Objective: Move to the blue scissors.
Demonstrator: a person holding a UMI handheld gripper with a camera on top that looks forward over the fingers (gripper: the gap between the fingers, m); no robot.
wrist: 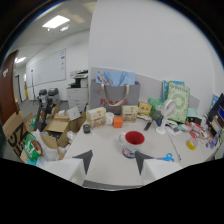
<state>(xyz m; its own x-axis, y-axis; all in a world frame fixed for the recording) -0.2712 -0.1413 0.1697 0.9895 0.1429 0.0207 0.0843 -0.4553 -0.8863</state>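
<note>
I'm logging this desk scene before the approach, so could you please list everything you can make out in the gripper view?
blue scissors: one, blue handles, on the table just right of the right finger
mug: one, white with a red inside, on the table just ahead of the fingers
orange box: one, orange, beyond the mug
tote bag: one, grey with brown handles, at the back of the table
small fan: one, white, right of the mug and farther back
tape roll: one, yellow, right of the scissors
cardboard boxes: several, brown, left of the table
table: one, white
gripper: one, dark fingers; jaws open, nothing between them
</note>
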